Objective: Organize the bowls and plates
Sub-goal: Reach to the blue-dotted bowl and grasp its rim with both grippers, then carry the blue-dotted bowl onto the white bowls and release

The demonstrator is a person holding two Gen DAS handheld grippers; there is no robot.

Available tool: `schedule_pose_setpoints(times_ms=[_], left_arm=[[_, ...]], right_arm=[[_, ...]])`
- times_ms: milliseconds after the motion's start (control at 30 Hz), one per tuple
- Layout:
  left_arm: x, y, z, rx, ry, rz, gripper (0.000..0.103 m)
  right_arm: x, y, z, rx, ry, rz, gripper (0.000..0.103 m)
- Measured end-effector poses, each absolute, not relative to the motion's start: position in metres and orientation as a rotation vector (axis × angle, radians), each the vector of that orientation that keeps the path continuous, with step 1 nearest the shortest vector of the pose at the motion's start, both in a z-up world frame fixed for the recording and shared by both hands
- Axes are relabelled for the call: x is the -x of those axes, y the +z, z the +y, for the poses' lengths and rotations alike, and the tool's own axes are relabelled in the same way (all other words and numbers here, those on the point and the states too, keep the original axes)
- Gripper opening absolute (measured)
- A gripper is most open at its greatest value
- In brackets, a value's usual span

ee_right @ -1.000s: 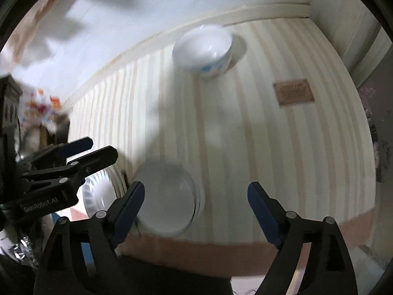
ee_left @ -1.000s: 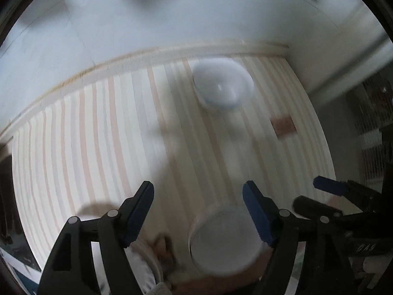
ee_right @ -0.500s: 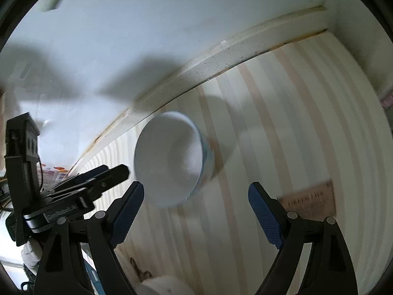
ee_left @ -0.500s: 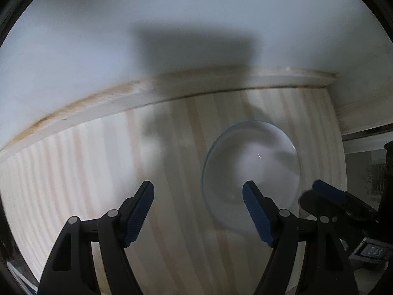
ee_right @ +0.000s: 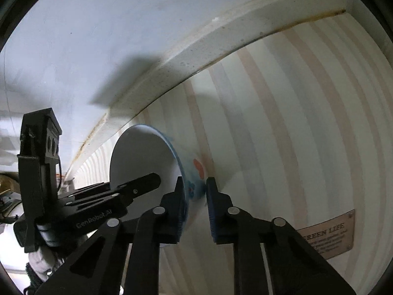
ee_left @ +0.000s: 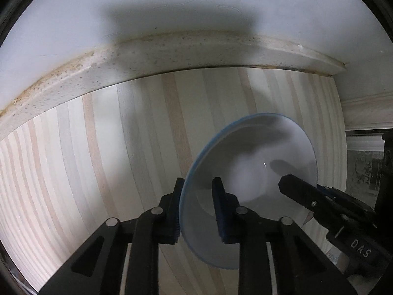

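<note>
A white bowl (ee_left: 255, 172) with a blue rim sits on the striped tablecloth near the back wall. My left gripper (ee_left: 197, 196) is shut on its left rim, one finger outside and one inside. My right gripper (ee_right: 195, 194) is shut on the opposite rim of the same bowl (ee_right: 142, 157), whose outside shows blue and red painted marks. A right gripper finger (ee_left: 302, 191) reaches into the bowl in the left wrist view. The left gripper's finger (ee_right: 137, 186) shows inside the bowl in the right wrist view.
A raised cream ledge (ee_left: 172, 56) and a white wall (ee_left: 172, 5) run along the back of the table. A brown label (ee_right: 329, 233) lies on the cloth to the right. A dark cabinet edge (ee_left: 383, 172) stands at far right.
Both grippers moved forward from the near dishes to the far bowl. Both were open a half second ago and are now shut on opposite sides of its rim.
</note>
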State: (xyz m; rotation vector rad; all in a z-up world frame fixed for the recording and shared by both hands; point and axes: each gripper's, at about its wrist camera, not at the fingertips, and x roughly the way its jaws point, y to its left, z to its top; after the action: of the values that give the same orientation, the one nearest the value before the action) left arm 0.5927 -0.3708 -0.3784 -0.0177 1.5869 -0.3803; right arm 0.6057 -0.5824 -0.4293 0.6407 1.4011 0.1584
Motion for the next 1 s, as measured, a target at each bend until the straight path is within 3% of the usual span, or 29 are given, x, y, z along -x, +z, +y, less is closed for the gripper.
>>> schedule_pose_setpoints(times_ms=[533, 1000], left_arm=[[-0.549, -0.313, -0.347, 0.006, -0.4, 1.472, 0.02], [-0.461, -0.263, -0.307, 0.006, -0.428, 1.416, 0.02]], right_arm=[[-0.582, -0.385, -0.556, -0.584, 0.167, 1.37, 0.016], [-0.49, -0.312, -0.522, -0.552, 0.205, 1.317, 0.016]])
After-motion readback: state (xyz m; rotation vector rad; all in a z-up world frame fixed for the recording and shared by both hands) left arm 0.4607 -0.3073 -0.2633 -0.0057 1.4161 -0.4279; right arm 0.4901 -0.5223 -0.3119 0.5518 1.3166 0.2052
